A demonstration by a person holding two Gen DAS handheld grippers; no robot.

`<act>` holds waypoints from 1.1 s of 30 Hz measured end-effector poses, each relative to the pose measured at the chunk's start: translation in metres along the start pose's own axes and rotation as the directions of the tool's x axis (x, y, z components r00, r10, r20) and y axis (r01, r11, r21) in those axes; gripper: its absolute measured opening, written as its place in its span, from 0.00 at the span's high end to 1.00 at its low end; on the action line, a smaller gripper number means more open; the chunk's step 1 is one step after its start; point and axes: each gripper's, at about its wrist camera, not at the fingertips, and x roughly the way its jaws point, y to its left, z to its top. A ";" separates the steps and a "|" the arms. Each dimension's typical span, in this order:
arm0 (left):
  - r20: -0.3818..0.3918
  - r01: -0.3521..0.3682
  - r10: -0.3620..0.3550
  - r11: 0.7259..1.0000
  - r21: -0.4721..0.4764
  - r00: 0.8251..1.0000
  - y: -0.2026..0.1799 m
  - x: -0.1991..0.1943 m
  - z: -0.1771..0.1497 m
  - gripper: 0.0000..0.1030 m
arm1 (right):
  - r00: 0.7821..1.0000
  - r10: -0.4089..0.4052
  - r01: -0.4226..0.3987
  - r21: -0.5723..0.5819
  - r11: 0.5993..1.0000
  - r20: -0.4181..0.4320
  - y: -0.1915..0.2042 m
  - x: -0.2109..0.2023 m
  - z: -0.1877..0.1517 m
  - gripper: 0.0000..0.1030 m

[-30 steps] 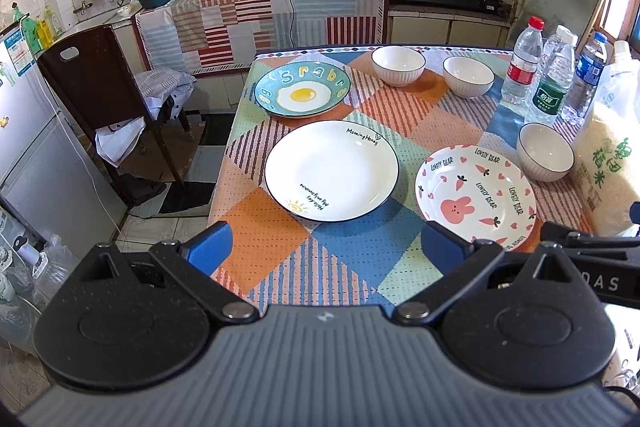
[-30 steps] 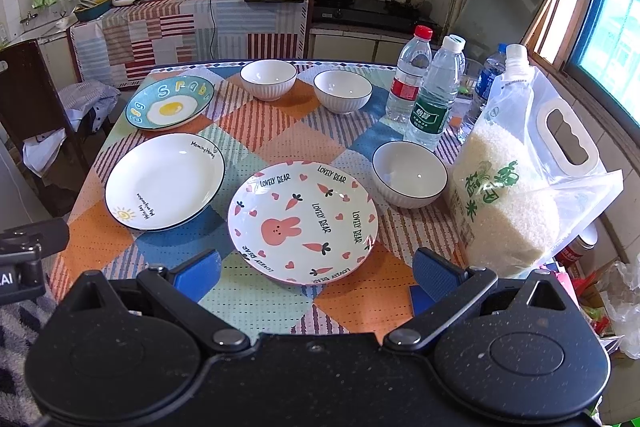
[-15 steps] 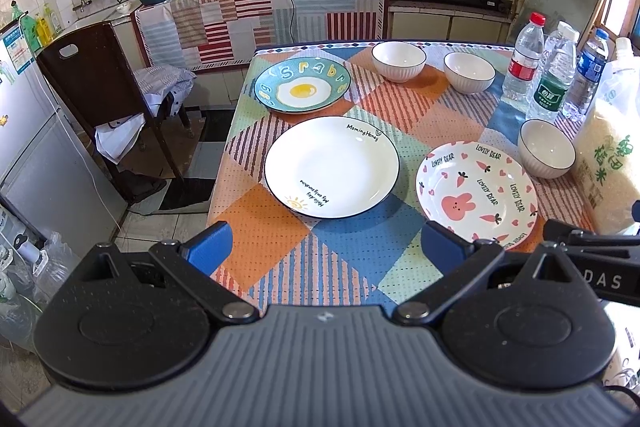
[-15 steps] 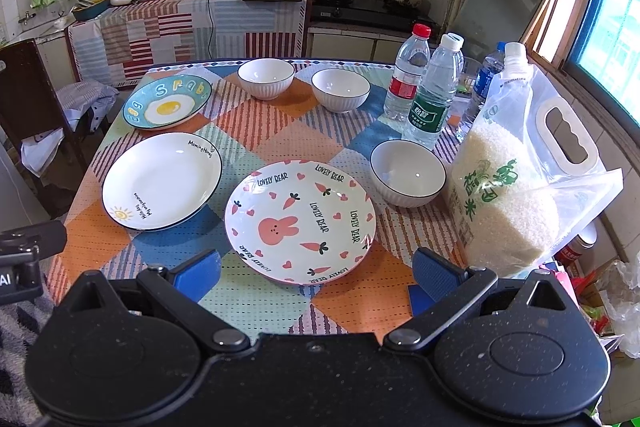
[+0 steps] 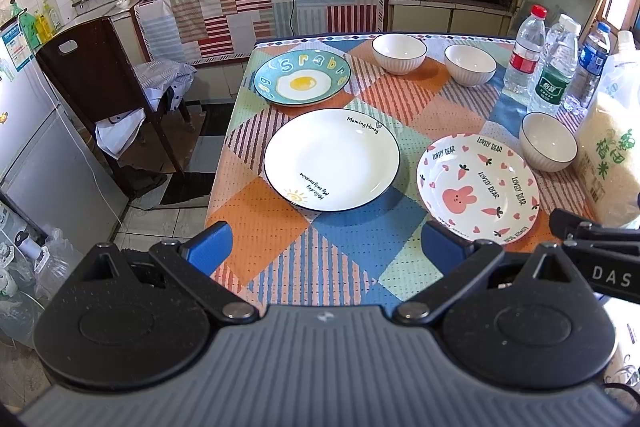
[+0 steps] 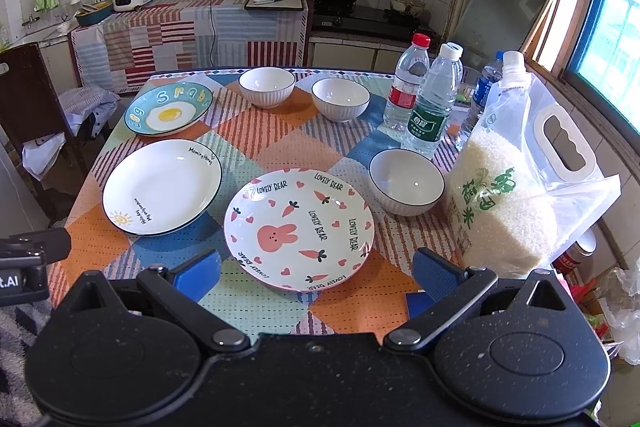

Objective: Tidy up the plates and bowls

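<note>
Left gripper [image 5: 324,247]: your fingers are spread wide with nothing between them, held above the near edge of the table [image 5: 256,227]; that gap suits a plate rim, I judge.
Right gripper [image 6: 316,273]: yours is likewise wide apart and empty, so neither tool has committed to a dish yet.
White plate [image 5: 331,159]: it lies flat just ahead of your left fingers, a little nearer the left fingertip, the easiest first target on that side.
Rabbit plate [image 6: 299,229]: its near rim sits between your right fingertips and just ahead of them; from the left view it lies beyond the right fingertip.
Egg plate [image 5: 302,77]: farther ahead of the left fingers, past the white plate, apart from it.
Near bowl [image 6: 406,181]: ahead of your right fingertip, just beside the rabbit plate's far-right rim and close to the rice bag [image 6: 504,203].
Far bowls: one [image 6: 267,87] and another [image 6: 340,99] stand well ahead, side by side but apart.
Water bottles [image 6: 428,115]: upright ahead and right of your right fingers; mind them when you reach for bowls.
Progress: nothing is stacked, so the sorting looks unstarted.
</note>
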 end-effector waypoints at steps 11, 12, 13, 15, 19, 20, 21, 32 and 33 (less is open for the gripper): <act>-0.062 0.021 -0.021 1.000 -0.005 0.998 -0.005 0.015 0.006 0.01 | 0.975 -0.034 0.065 -0.137 0.988 0.219 -0.007 0.003 -0.014 0.00; -0.066 0.022 -0.022 1.000 0.003 0.998 -0.007 0.018 0.007 0.01 | 0.970 -0.040 0.078 -0.151 0.985 0.239 -0.009 0.006 -0.015 0.00; -0.069 0.023 -0.023 1.000 0.011 0.997 -0.010 0.021 0.008 0.01 | 0.964 -0.038 0.084 -0.164 0.983 0.263 -0.012 0.008 -0.017 0.00; -0.077 0.027 -0.024 0.999 0.028 0.997 -0.016 0.029 0.010 0.02 | 0.952 -0.020 0.074 -0.167 0.983 0.307 -0.020 0.015 -0.021 0.00; -0.082 0.033 -0.028 0.998 0.055 0.996 -0.029 0.050 0.016 0.03 | 0.945 0.028 0.011 -0.117 0.993 0.326 -0.038 0.037 -0.026 0.00; -0.085 0.034 -0.028 0.998 0.061 0.996 -0.033 0.056 0.018 0.03 | 0.950 0.040 -0.011 -0.095 0.995 0.309 -0.042 0.044 -0.026 0.01; -0.089 0.039 -0.034 0.997 0.065 0.995 -0.037 0.063 0.019 0.04 | 0.956 0.056 -0.039 -0.067 0.997 0.288 -0.046 0.052 -0.027 0.01; -0.179 0.280 -0.250 0.945 0.169 0.952 -0.096 0.141 0.016 0.08 | 0.987 0.154 -0.160 0.138 0.977 0.052 -0.065 0.149 -0.054 0.24; -0.199 0.281 -0.249 0.946 0.159 0.948 -0.098 0.148 0.014 0.08 | 0.988 0.155 -0.157 0.161 0.974 0.024 -0.068 0.155 -0.055 0.25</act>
